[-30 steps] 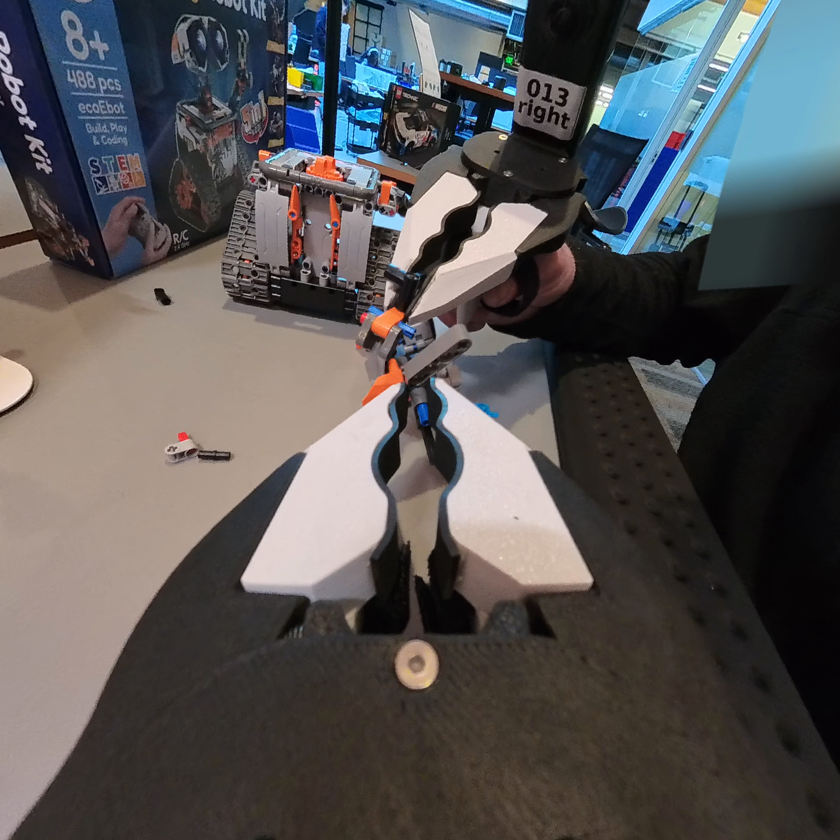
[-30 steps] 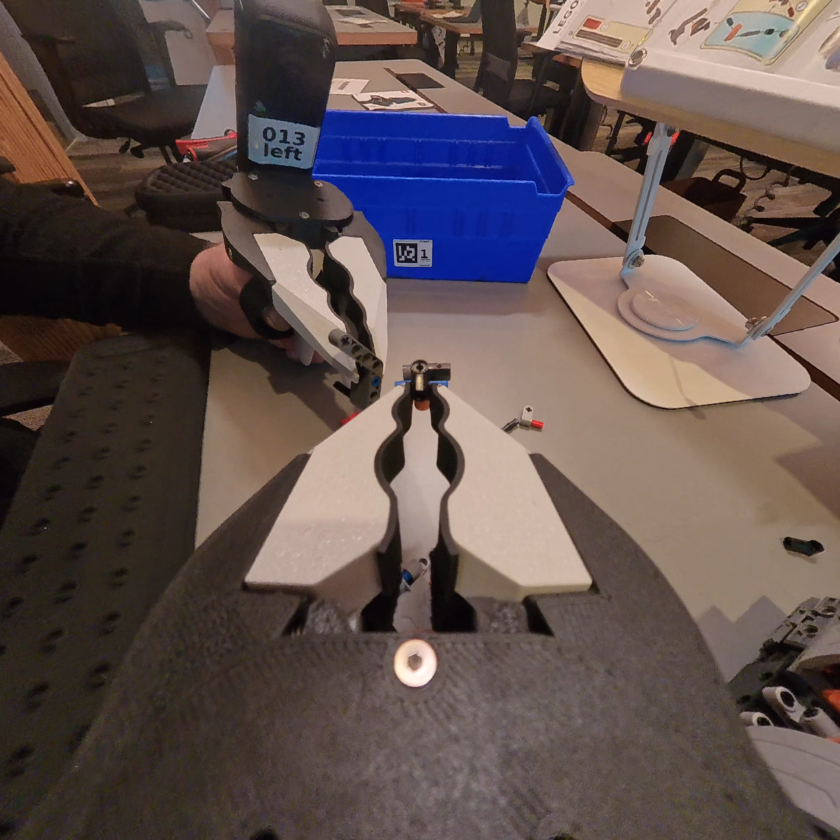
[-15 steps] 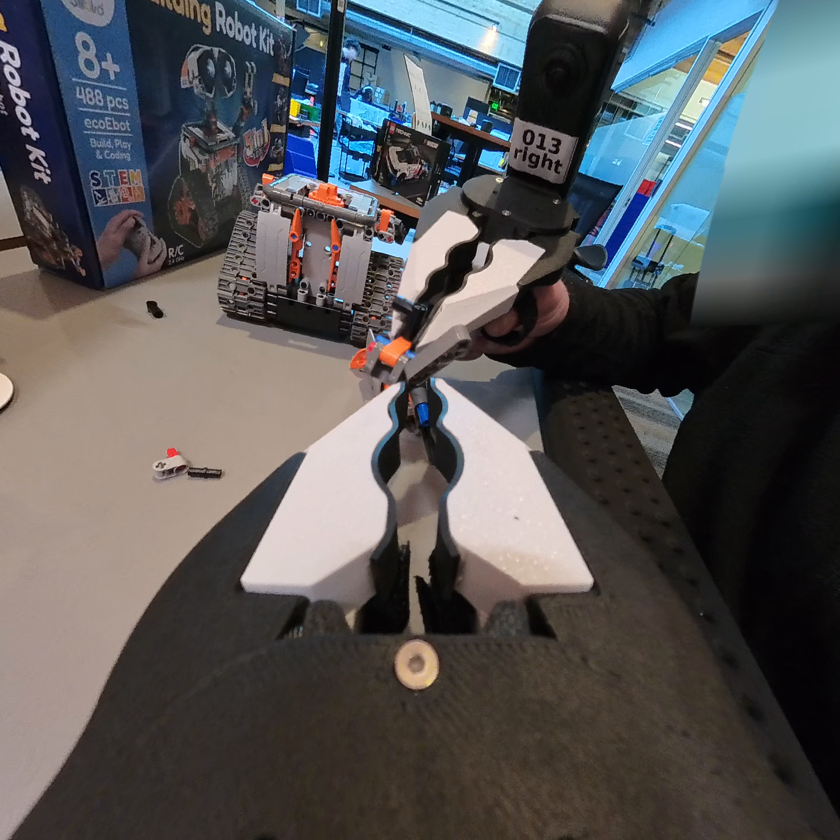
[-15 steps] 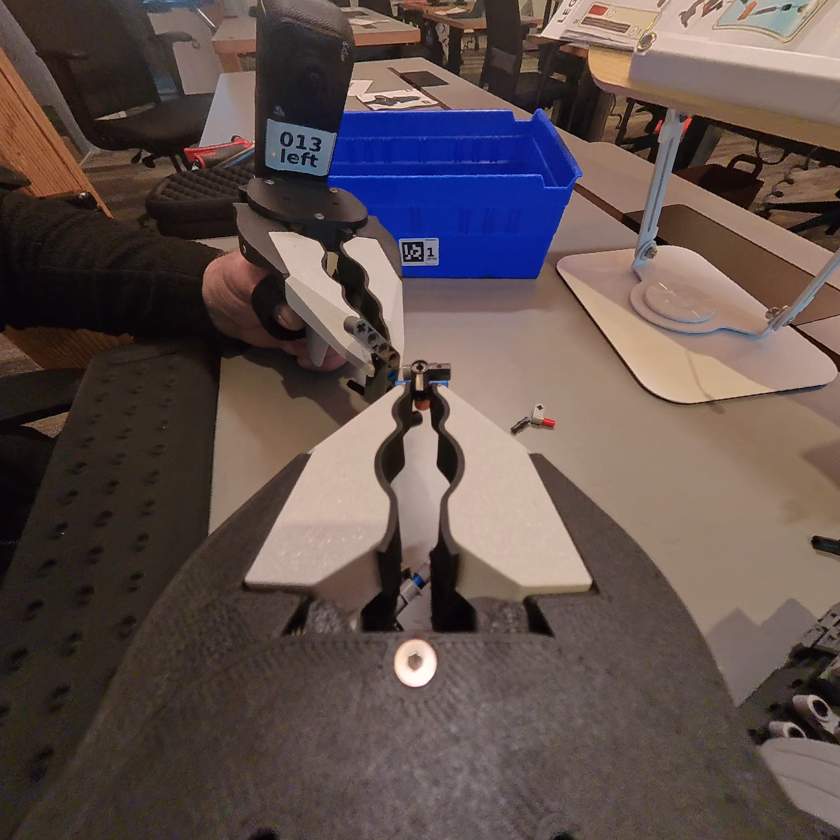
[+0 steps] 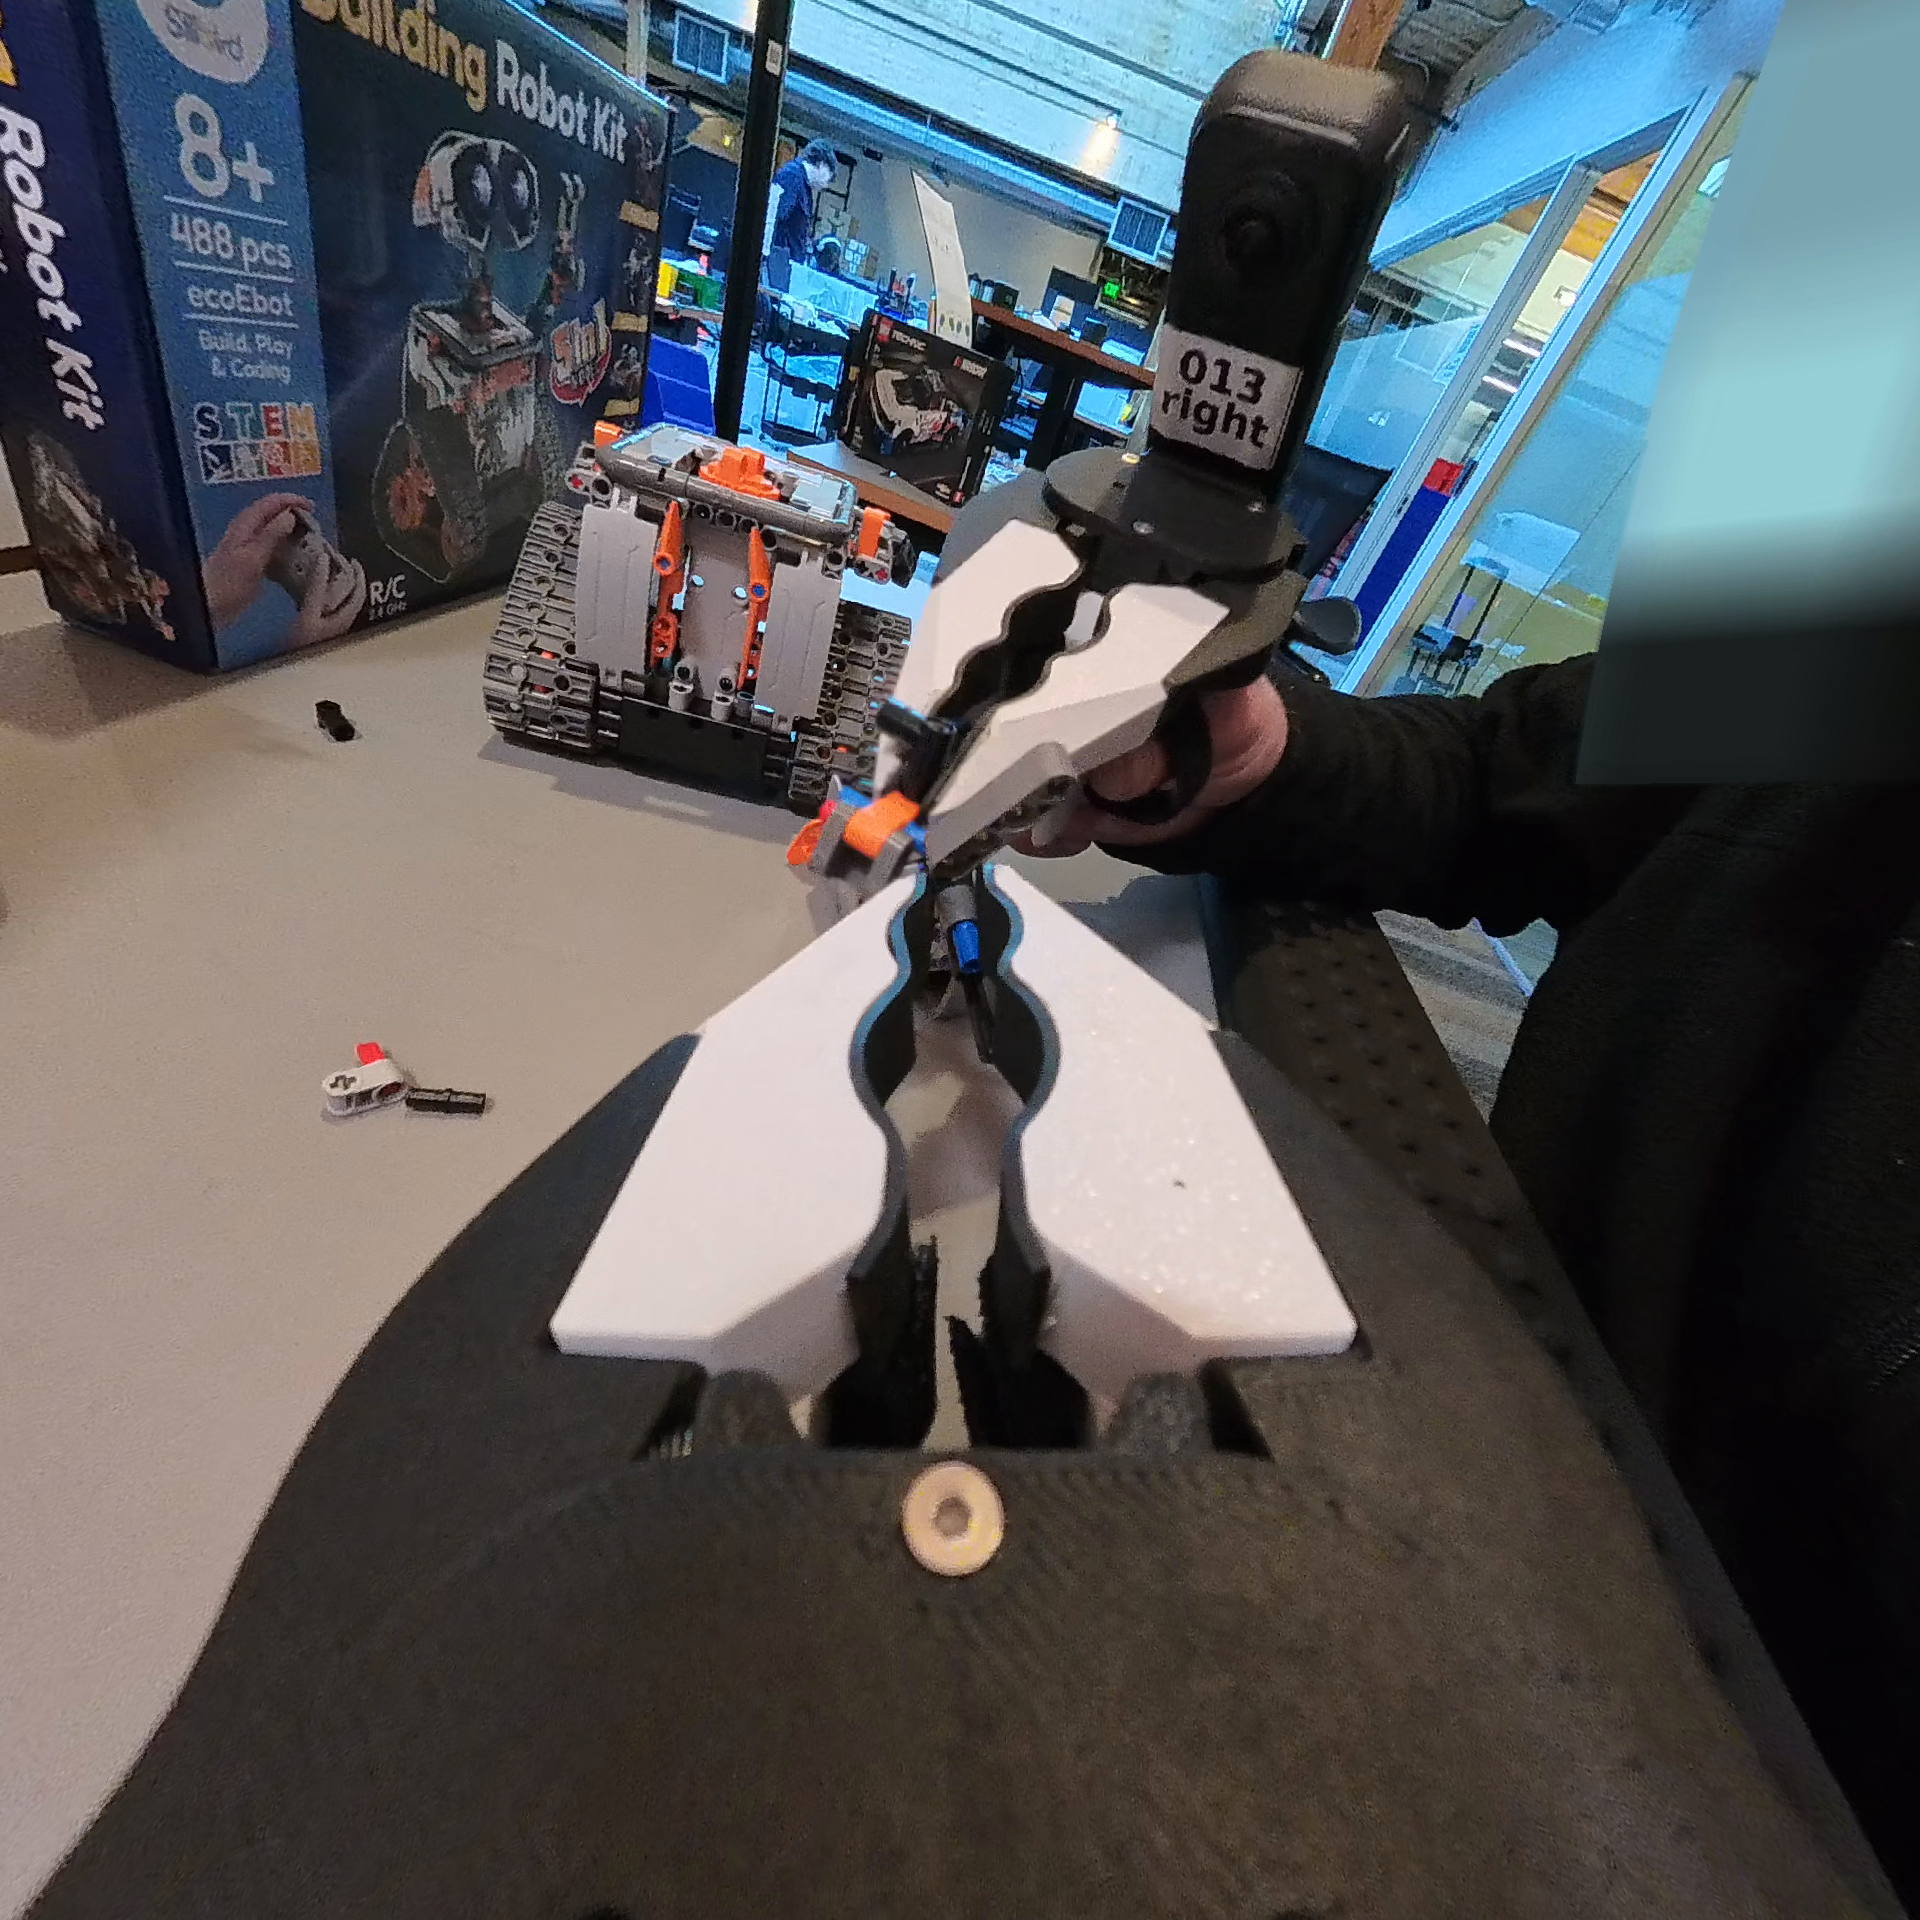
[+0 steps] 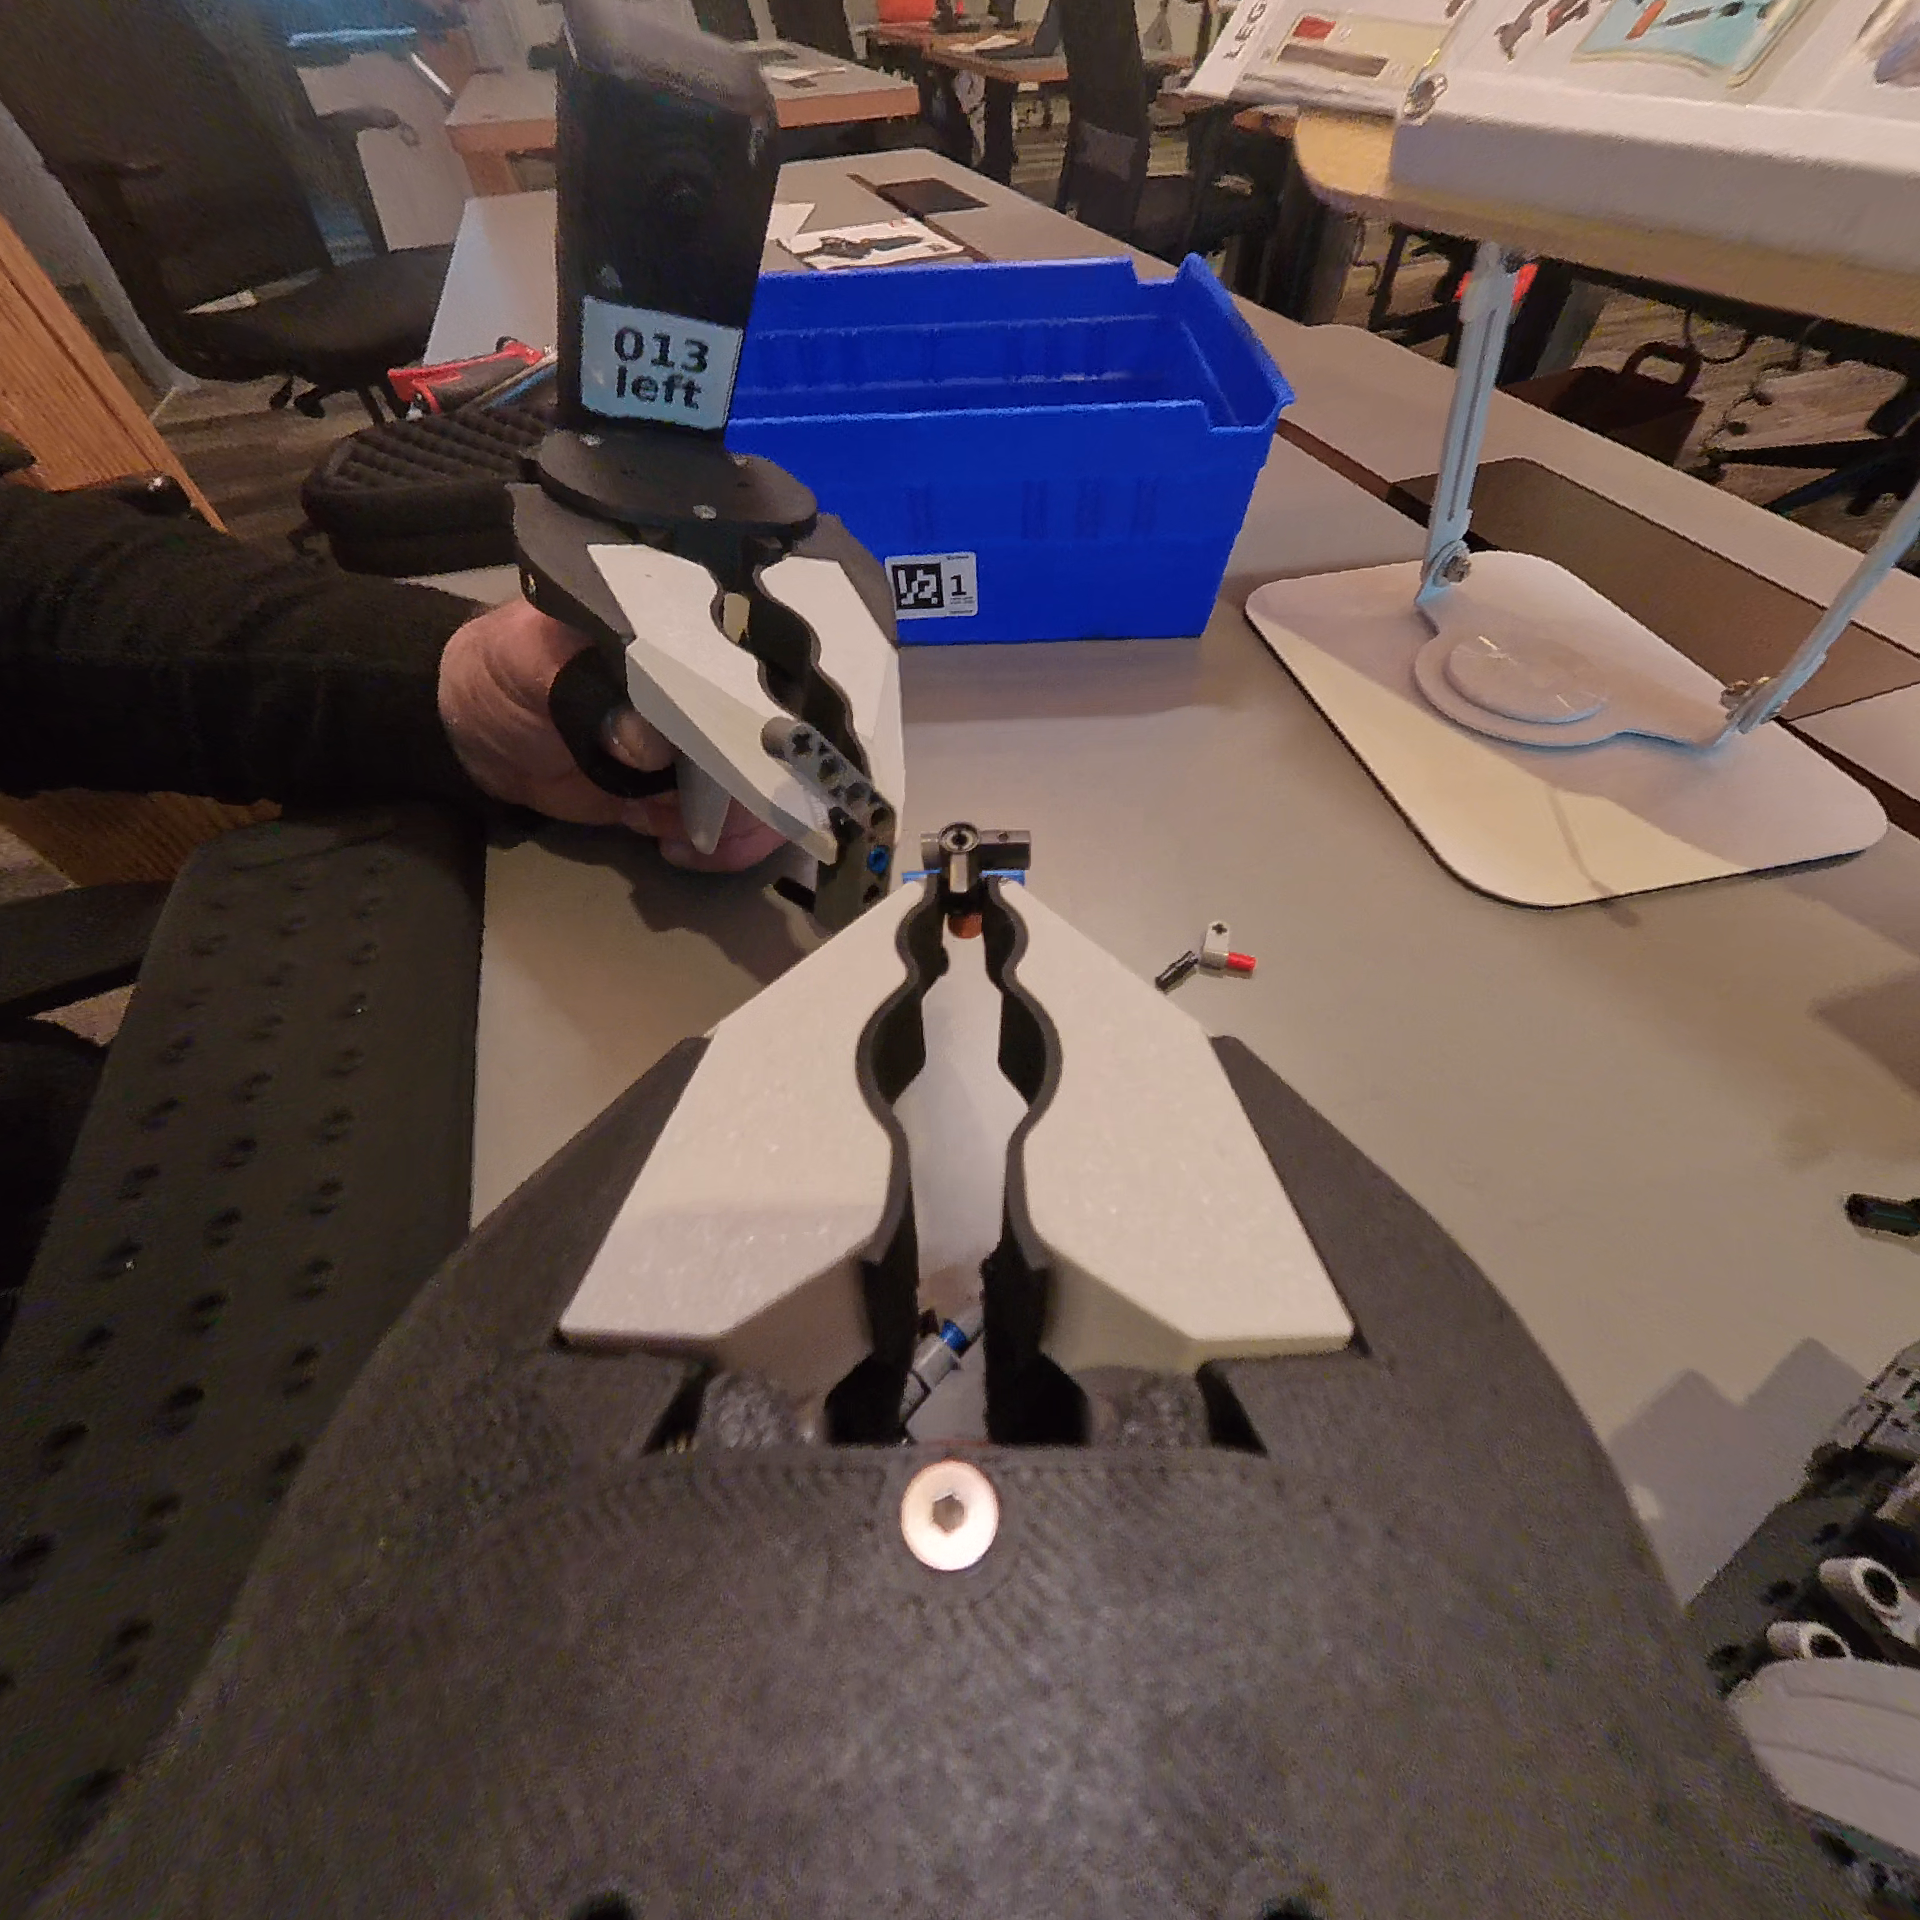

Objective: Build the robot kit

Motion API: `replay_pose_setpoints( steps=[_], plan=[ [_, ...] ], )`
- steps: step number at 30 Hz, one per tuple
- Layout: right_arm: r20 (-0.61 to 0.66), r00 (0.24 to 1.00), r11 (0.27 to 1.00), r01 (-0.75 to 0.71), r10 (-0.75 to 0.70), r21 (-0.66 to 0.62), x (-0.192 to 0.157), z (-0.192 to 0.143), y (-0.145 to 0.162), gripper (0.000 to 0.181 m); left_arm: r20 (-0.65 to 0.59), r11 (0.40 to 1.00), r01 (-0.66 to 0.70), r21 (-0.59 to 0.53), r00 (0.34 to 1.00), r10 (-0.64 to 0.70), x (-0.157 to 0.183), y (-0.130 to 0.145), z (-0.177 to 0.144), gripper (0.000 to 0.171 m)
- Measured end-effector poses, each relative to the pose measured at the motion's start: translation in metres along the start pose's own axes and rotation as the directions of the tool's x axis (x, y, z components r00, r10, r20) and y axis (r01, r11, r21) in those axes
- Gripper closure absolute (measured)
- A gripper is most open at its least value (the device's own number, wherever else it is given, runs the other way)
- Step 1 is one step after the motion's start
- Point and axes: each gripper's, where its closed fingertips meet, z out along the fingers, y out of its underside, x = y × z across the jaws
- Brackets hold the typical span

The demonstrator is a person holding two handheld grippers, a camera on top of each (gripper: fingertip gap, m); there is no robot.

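Work surface is a matte grey table (image 6: 1299, 1091), lit evenly; behind it an open workshop with further desks, black office chairs and glass partitions. Left gripper (image 5: 951, 914): jaws closed on a dark grey perforated beam (image 6: 836, 805) carrying blue pins, seen from the right wrist view slanting down out of the white fingers (image 6: 717, 686). Right gripper (image 6: 961, 883): jaws closed on a small orange-and-grey brick assembly (image 5: 868, 831) with a black connector at the tips. The two held pieces sit just beside each other above the table; contact between them cannot be told. A black perforated pad (image 6: 218, 1143) lies along the near table edge. On the table: a loose grey-and-red connector with a black pin (image 5: 400, 1086), a small black piece (image 5: 332, 719), a tracked grey-and-orange brick model (image 5: 696, 613), a printed kit box (image 5: 312, 312), a blue bin (image 6: 1039, 457), and the white base of a stand (image 6: 1558, 748) holding printed pages.
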Motion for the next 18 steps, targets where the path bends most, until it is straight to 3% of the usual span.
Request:
replay_pose_setpoints(
  steps=[9, 18],
  plan=[
    [0.025, 0.993, 0.989, -0.121, 0.119, 0.083, 0.007, -0.009, -0.012, 0.176, 0.012, 1.000, -0.016, -0.001, 1.000, 0.016, 0.000, -0.003, 0.005, 0.165],
    [-0.026, 0.997, 0.994, -0.071, 0.073, 0.089, 0.007, -0.008, -0.014, 0.176, 0.083, 0.997, -0.062, -0.041, 0.994, 0.065, -0.007, 0.000, 0.008, 0.165]
  ],
)
